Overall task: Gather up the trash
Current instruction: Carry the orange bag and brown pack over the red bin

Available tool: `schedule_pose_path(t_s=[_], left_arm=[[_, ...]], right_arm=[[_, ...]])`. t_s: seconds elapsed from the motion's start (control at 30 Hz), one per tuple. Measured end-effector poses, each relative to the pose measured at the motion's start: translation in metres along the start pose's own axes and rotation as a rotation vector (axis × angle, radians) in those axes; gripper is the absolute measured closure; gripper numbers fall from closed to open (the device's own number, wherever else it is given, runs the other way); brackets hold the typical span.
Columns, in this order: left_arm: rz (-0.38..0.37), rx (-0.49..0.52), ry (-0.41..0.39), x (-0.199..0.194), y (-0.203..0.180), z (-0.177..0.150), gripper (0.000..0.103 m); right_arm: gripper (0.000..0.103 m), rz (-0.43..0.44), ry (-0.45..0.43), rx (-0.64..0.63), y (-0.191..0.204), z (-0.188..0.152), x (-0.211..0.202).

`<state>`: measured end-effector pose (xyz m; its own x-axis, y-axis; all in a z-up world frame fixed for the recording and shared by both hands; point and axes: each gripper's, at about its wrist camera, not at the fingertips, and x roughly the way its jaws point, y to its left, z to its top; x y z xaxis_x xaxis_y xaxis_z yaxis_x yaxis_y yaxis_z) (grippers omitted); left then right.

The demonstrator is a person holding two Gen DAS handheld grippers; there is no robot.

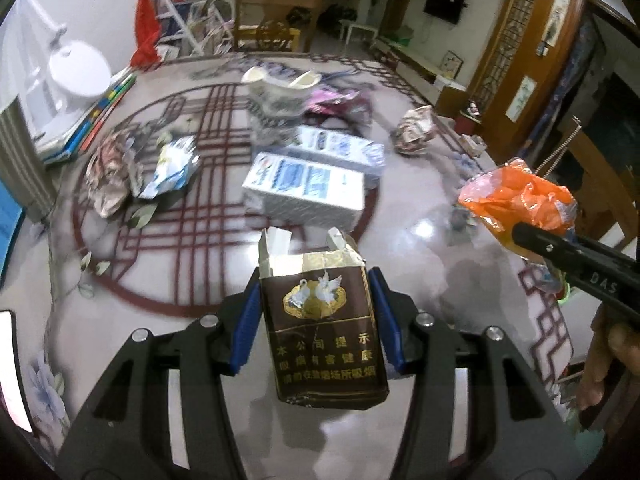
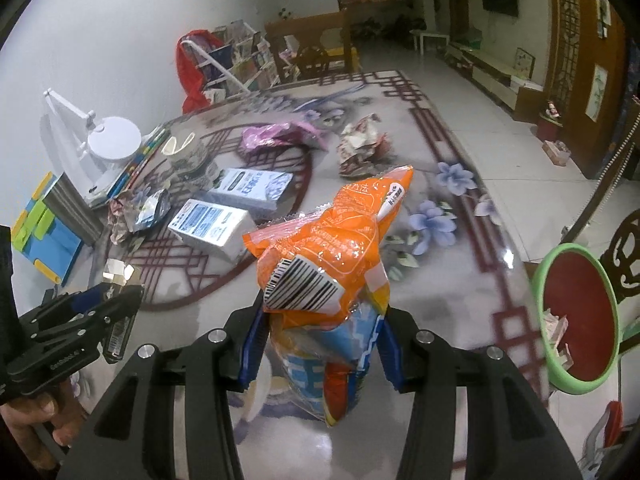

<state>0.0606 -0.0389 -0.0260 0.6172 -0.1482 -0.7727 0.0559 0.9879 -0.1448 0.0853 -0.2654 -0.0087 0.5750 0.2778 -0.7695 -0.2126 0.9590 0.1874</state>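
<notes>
In our left claw [image 1: 316, 320] we hold a brown cigarette pack [image 1: 322, 320], its blue pads pressed on both long sides. The pack stands upright between the fingers, its torn top flaps open, lifted clear of the table [image 1: 420, 216]. Its face carries a gold emblem with two white birds and three lines of Chinese characters, a health warning as far as we can read it.

In our right claw [image 2: 320, 344] we grip an orange snack bag [image 2: 332, 240], crumpled, with a blue and white lower part pinched between the pads. A white barcode label faces the camera and small white Chinese print runs across the orange film; we cannot read it. On the side of this claw, seen from the left camera, we make out the letters "DAS".

Going left to right across the patterned table, we count one white desk lamp [image 2: 108, 140], one stack of books [image 1: 96, 120], two crumpled wrappers [image 1: 140, 168] lying together, one blue and white paper cup [image 1: 280, 96], two white cartons [image 1: 308, 184] with blue print side by side, one pink wrapper [image 2: 276, 136] and one crumpled paper ball [image 2: 360, 148]. All lie well apart from both claws.

At the far right, off the table edge, sits one green-rimmed bin [image 2: 576, 312] with a red inside and some scraps in it, near our right claw.
</notes>
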Motion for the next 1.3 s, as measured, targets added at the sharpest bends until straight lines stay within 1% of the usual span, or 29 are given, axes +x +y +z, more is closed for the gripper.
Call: schedule_pose_path(t_s=[0.27, 0.53, 0.7, 0.9, 1.3], left_arm=[[-0.058, 0.065, 0.005, 0.004, -0.046, 0.009, 0.054], [-0.131, 0.143, 0.014, 0.016, -0.109, 0.022, 0.054], [-0.173, 0.191, 0.013, 0.022, -0.148, 0.030, 0.054], [-0.224, 0.263, 0.020, 0.035, -0.205, 0.042, 0.054], [-0.349, 0.379, 0.069, 0.065, -0.304, 0.049, 0.054]], right_arm=[[0.057, -0.035, -0.039, 0.046, -0.031, -0.004, -0.024], [0.057, -0.082, -0.076, 0.110, -0.075, -0.005, -0.046], [0.057, -0.122, -0.095, 0.158, -0.111, -0.005, -0.060], [0.057, -0.172, -0.115, 0.212, -0.157, -0.008, -0.076], [0.057, -0.267, -0.116, 0.344, -0.254, -0.032, -0.098]])
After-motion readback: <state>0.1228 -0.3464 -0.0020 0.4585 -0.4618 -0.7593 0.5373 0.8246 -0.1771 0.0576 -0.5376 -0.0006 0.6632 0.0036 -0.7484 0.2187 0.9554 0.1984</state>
